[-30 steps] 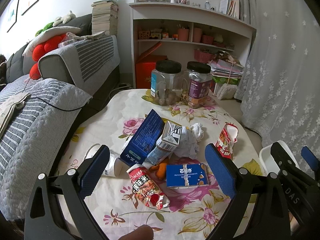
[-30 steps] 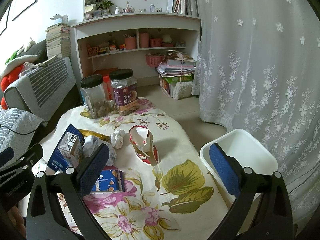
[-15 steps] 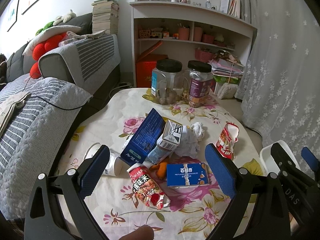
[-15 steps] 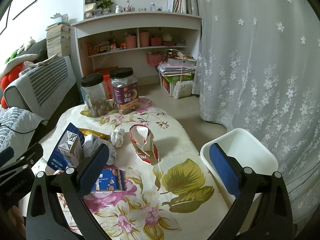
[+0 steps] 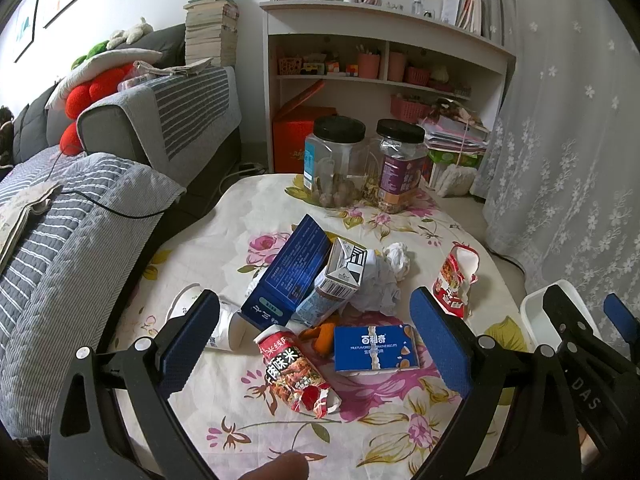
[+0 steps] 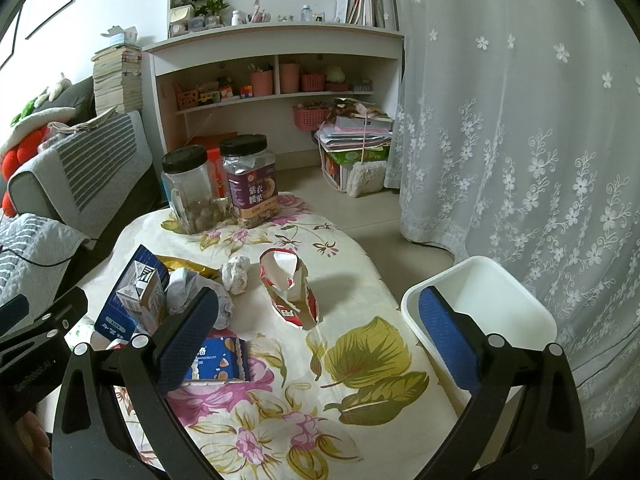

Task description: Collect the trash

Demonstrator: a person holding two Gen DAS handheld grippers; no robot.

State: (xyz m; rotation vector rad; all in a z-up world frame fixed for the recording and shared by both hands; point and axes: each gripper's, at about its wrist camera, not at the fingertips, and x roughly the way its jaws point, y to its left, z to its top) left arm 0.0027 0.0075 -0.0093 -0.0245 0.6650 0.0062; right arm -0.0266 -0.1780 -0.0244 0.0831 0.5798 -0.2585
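Both tools empty, jaws spread wide. Left gripper (image 5: 314, 340) hovers low over the near end of the floral-cloth table (image 5: 224, 240), framing the litter heap: red snack wrapper (image 5: 294, 372) nearest, blue biscuit box (image 5: 376, 348) just beside it, then the tall blue carton (image 5: 288, 276) leaning against a milk carton (image 5: 338, 280), with crumpled tissue (image 5: 396, 260) behind. Right gripper (image 6: 316, 328) points further right, the white bin (image 6: 500, 300) standing off the table edge past its right finger, and a torn red packet (image 6: 288, 288) lying alone ahead of it. Step judged: first pick, not yet begun. Advice: take isolated pieces first, i.e. wrapper for left, torn packet for right; descend square, pinch the crumpled middle, avoid snagging the cloth. Leave the two lidded jars (image 5: 362, 160); they look like food storage, not trash.
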